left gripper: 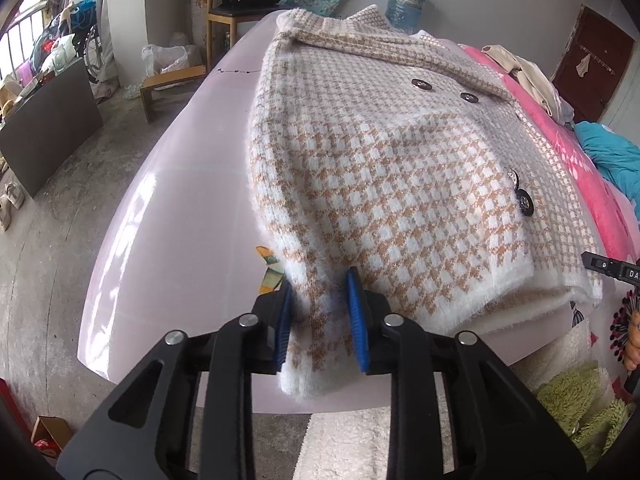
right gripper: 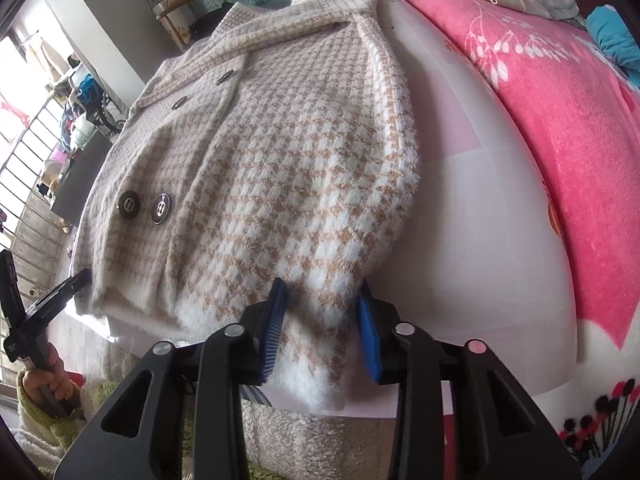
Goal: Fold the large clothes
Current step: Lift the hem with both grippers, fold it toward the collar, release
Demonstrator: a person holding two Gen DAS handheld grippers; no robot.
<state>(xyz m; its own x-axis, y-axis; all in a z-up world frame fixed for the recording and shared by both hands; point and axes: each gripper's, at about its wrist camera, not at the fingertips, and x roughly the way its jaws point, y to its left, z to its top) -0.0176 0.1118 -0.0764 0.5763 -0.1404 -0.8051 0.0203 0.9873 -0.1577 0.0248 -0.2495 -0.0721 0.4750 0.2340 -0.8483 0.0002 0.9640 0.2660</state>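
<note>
Two tools (left gripper: pixel 320 312) (right gripper: pixel 322 322) each pinch coat (left gripper: pixel 384 168) cuff; pink blanket (right gripper: pixel 560 128) beside, rt.

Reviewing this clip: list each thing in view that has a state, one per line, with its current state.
Houndstooth coat: lying front-up on the table, buttoned, both cuffs hanging past the near edge.
Left sleeve cuff: between the fingers of the left hand-held gripper, pinched.
Right sleeve cuff: between the fingers of the right hand-held gripper, pinched.
Table: bearing the coat, with a pink blanket spread along its far side.
</note>
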